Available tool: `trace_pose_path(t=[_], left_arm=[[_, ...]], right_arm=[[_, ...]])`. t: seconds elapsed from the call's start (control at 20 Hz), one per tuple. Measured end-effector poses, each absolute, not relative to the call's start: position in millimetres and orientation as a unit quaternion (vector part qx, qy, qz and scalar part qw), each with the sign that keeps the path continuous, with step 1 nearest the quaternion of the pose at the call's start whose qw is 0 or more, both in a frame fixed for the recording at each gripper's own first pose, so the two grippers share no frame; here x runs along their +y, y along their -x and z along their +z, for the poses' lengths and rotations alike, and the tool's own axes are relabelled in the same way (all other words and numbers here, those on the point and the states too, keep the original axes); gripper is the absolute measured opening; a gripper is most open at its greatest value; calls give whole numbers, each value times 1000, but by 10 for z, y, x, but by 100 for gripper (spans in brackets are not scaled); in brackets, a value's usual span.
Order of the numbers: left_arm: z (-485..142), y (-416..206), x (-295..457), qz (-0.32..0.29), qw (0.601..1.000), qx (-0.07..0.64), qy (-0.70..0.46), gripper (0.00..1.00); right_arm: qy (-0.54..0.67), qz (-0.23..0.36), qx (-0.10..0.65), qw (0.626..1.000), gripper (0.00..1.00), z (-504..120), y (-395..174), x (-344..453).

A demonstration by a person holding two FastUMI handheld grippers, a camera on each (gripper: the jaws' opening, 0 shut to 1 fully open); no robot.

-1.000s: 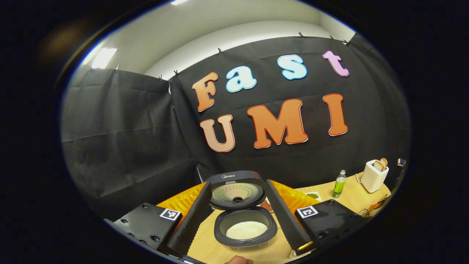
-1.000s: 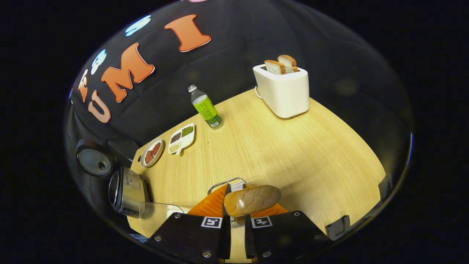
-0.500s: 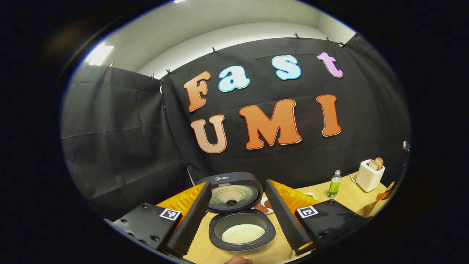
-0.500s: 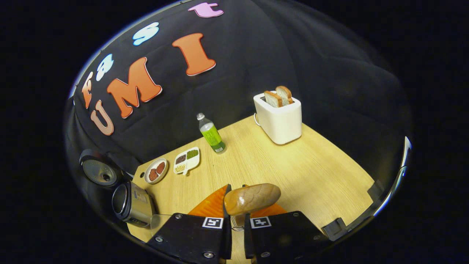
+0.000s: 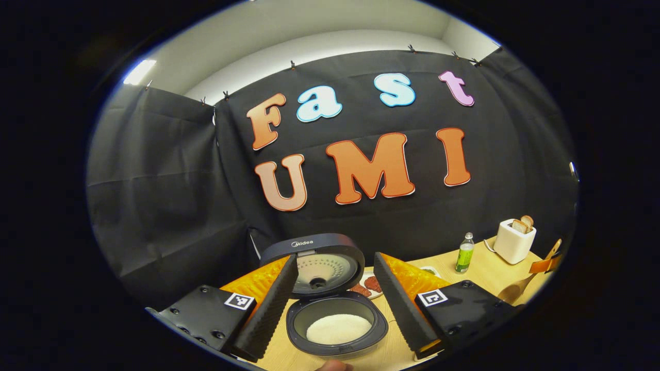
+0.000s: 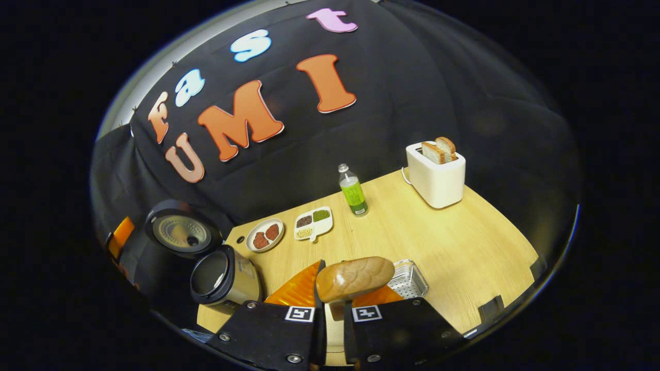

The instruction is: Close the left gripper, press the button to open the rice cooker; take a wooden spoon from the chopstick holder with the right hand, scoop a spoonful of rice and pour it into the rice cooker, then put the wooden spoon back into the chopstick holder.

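Note:
The rice cooker [image 5: 335,330] stands open with its lid [image 5: 312,260] up, and white rice lies in the pot. My left gripper [image 5: 335,306] hovers just in front of it, open, with nothing between its fingers. My right gripper [image 6: 332,301] is shut on the handle of the wooden spoon [image 6: 355,278], whose bowl sticks out above the fingers; I see no rice on it. The metal mesh chopstick holder [image 6: 408,281] stands just right of the spoon. The rice cooker [image 6: 221,281] is to the lower left. The wooden spoon [image 5: 515,291] also shows at the far right of the left gripper view.
On the wooden table [image 6: 454,242] a white toaster [image 6: 437,172] with bread stands at the back right, with a green bottle [image 6: 353,190] to its left. A divided dish [image 6: 313,224] and a small plate [image 6: 264,237] lie near the back wall.
My right gripper has swung left with the spoon, so the holder now sits to its right and the cooker is closer. The left gripper has drifted slightly and stays open.

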State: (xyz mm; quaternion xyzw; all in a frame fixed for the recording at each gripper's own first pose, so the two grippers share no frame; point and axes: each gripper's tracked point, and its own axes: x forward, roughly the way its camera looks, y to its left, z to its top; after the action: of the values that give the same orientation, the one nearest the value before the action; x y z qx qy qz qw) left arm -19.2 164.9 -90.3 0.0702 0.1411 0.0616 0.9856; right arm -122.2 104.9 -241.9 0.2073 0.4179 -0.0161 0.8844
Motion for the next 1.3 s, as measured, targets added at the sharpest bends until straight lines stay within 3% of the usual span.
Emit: trace_pose_path(t=[0.05,0.1,0.2,0.3,0.4,0.5,0.55,0.75,0.9,1.1,1.3], left_arm=[[-925,199,1689,61,985,143,-69,92],[-940,204,1732,61,985,144,-69,100],[-990,245,1833,61,985,144,-70,92],[-1047,262,1938,64,984,149,-70,100],[-1096,285,2008,66,984,153,-69,92],[-1148,299,2050,63,983,157,-67,92],[-1176,300,2075,63,983,160,-67,99],[-1274,271,2133,63,981,172,-64,99],[-1316,245,2173,63,979,181,-67,92],[-1341,206,2161,58,977,189,-80,92],[-1369,200,2129,54,975,195,-88,92]], right_arm=[[-200,-10,425,883,13,-2456,1263,1169],[-195,-4,430,882,13,-2484,1291,1280],[-174,1,437,883,13,-2595,1343,1437],[-131,-5,449,884,13,-2792,1424,1484],[-79,-18,456,886,13,-2972,1473,1496],[-28,-20,455,890,13,-3126,1505,1505],[-8,-20,453,891,13,-3166,1533,1543],[63,-41,443,893,13,-3397,1657,1544],[101,-34,416,903,11,-3460,1623,1600],[104,-22,401,910,14,-3532,1687,1843],[72,-21,392,917,10,-3598,1682,2041]])
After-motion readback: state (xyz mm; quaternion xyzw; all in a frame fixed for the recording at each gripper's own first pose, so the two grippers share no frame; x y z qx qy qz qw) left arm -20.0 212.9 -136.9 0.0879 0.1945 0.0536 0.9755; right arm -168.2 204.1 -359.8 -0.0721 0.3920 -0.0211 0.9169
